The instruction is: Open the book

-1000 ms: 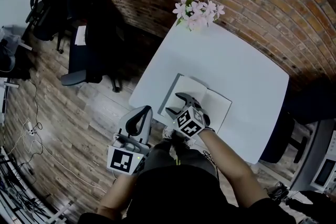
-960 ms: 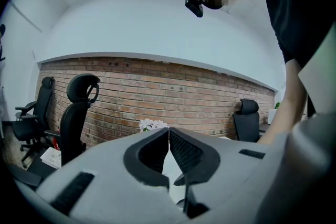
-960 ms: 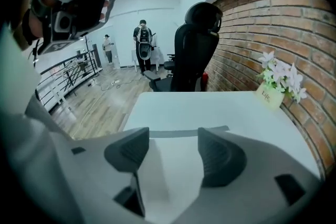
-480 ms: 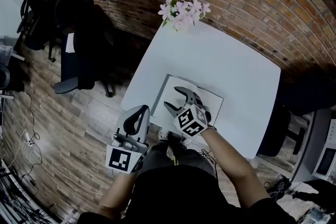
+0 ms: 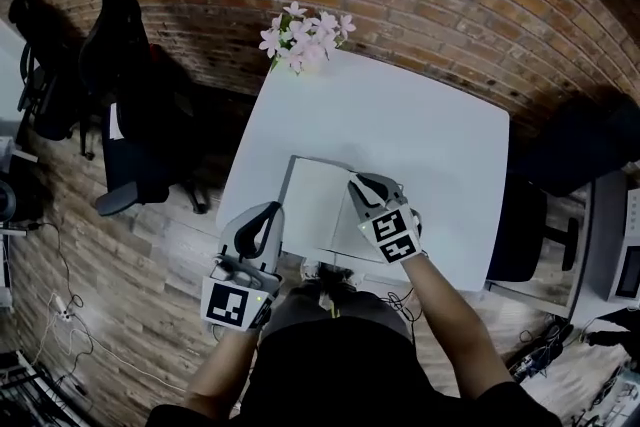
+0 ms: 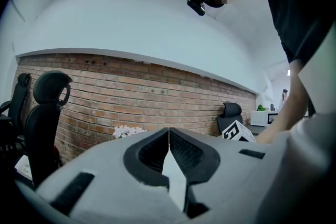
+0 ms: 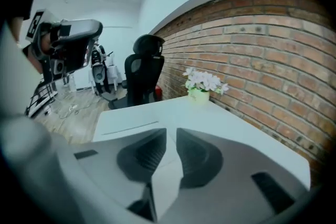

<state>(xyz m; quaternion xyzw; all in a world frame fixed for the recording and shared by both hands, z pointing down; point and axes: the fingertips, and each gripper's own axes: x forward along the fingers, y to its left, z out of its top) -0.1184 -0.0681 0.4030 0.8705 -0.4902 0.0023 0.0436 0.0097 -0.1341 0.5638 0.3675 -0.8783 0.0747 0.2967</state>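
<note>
book point(image 5: 318, 210) lies flat on tabletop point(image 5: 430, 130), just left of r hand-held gripper point(image 5: 373, 183), whose jaws just narrowed to a slit, nothing btwn. l hand-held gripper point(image 5: 268, 213) pressed together.

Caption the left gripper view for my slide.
Left gripper, fingers shut on nothing, held level facing the flowers, brick wall and black office chairs.

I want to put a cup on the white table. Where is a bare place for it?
In the head view, the white square table is bare across its far middle and its right side, from the pink flowers in the far left corner to the right edge. The near left part is crowded: the white book lies there.
</note>
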